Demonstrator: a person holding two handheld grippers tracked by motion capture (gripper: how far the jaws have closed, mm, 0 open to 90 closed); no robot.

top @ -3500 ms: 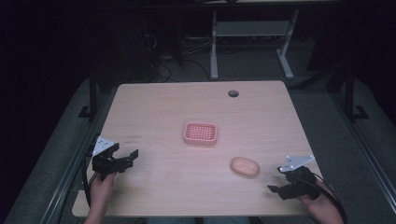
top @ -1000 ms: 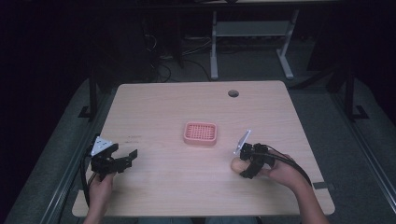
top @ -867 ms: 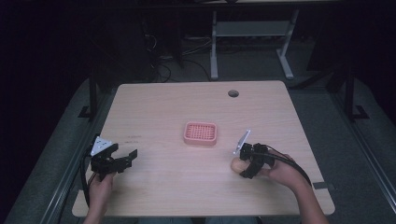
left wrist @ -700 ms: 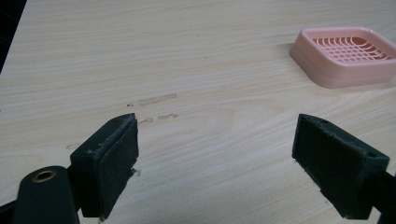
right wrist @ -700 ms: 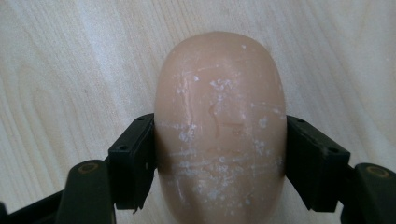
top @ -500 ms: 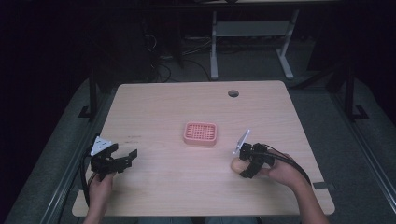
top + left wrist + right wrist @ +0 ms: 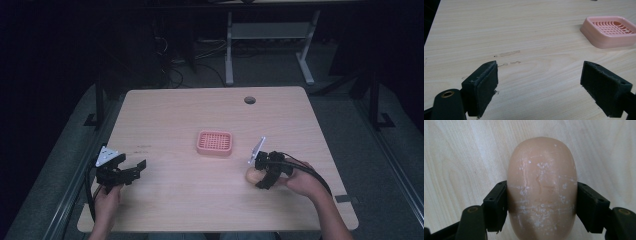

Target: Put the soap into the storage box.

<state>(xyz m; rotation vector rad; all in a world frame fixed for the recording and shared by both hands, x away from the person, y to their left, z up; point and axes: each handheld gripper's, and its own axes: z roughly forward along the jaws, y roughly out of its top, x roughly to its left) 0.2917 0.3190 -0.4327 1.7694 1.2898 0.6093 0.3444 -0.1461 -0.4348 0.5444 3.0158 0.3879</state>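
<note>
Here the bar of soap (image 7: 541, 190) lies flat on the wooden table (image 7: 175, 115), just to the right of and nearer the person than the pink soap dish (image 7: 215, 142), close to it but apart. In the right gripper view its long axis runs straight away from the camera, in line with the jaws, with one rounded end pointing away and the other toward the gripper body; in the high view only its pale left end (image 7: 251, 175) shows beside the black tool. The right gripper (image 7: 541, 206) grips the soap across its short width, both pads pressed flat against its sides; the jaws have just been closing onto it. Against the view from a few seconds back, this gripper has come in from the table's right edge to the soap, while the soap and the dish lie where they lay. The left gripper (image 7: 539, 85) rests left of the dish with its jaws spread wide and nothing between them, in the same spot as before. The soap is a smooth, peach-coloured oval, scuffed with fine scratches and white flecks. The dish is a rounded plastic rectangle with a slotted grid floor. The table has a pale wood-grain top, and the pads look like dark, slightly rough foam.
</note>
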